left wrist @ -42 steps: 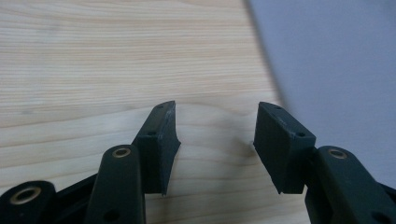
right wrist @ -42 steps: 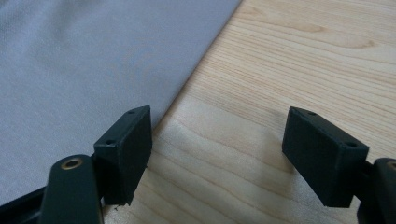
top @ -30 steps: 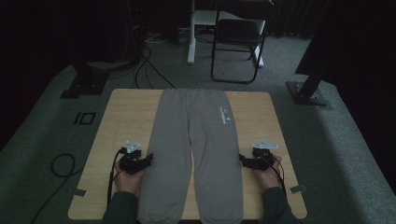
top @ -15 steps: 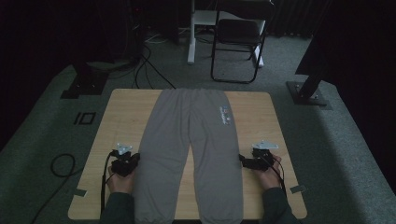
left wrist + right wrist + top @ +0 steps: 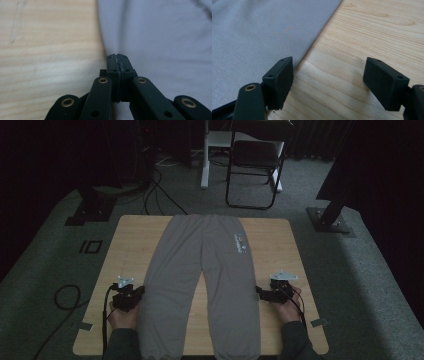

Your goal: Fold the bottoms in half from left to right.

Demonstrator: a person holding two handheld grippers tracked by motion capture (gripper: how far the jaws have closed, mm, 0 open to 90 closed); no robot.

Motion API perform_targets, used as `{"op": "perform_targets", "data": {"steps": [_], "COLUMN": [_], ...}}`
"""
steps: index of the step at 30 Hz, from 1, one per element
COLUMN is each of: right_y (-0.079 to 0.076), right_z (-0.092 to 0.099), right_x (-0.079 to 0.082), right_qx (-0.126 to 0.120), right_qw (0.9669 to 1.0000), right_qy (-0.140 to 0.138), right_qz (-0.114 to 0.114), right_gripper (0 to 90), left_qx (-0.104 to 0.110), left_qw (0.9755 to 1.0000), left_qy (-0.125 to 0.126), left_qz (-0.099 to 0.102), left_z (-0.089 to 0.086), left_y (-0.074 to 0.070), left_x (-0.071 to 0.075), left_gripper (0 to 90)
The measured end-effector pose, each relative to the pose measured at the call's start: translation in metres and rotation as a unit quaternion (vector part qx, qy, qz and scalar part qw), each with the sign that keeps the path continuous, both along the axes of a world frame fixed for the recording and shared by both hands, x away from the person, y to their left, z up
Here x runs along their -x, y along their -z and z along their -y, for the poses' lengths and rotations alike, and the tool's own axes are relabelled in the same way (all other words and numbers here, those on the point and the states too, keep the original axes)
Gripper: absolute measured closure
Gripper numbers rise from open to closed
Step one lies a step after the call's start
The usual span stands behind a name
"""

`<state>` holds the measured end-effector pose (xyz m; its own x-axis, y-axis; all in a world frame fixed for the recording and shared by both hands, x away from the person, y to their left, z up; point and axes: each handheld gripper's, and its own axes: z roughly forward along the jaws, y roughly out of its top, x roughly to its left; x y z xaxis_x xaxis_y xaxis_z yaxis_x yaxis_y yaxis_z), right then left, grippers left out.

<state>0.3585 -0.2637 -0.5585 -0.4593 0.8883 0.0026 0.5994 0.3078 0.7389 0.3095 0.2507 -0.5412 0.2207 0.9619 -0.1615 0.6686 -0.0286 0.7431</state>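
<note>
The grey sweatpants (image 5: 202, 285) lie flat and unfolded on the tabletop (image 5: 130, 245), with the left claw (image 5: 117, 58) pinched closed at the outer edge of one leg and the right claw (image 5: 328, 80) wide beside the other, so folding appears barely begun.

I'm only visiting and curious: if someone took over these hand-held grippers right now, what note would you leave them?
Left gripper: jaws have just closed and are shut at the outer edge of the trousers' left leg; cannot tell if cloth is pinched.
Right gripper: open, low over the table beside the right leg's outer edge, holding nothing.
Trousers: flat, waistband far, legs toward you.
Done: trousers spread out.
Left: probably grip both edges, then fold.
</note>
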Motion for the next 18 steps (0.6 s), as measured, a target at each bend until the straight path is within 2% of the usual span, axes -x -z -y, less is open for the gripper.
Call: {"op": "perform_targets", "data": {"steps": [1,6,11,18], "right_y": [0.000,0.000,0.000,0.000], "right_z": [0.000,0.000,0.000,0.000], "right_x": [0.000,0.000,0.001,0.001], "right_qx": [0.000,0.000,0.000,0.000], "right_qw": [1.0000,1.0000,1.0000,1.0000], "right_qy": [0.000,-0.001,-0.001,-0.002], "right_qz": [0.000,0.000,-0.001,-0.001], "right_gripper": [24.3,24.3,24.3,24.3], "left_qx": [0.005,-0.003,0.001,0.001], "left_qw": [0.9999,0.9975,0.9939,0.9871], "left_qy": [0.011,0.060,0.102,0.151], "left_qz": [0.012,0.037,0.044,0.053], "left_z": [0.004,0.030,0.057,0.097], "left_y": [-0.004,-0.018,-0.026,-0.039], "left_x": [0.000,-0.003,-0.009,-0.020], "left_gripper": [89.6,89.6,89.6,89.6]}}
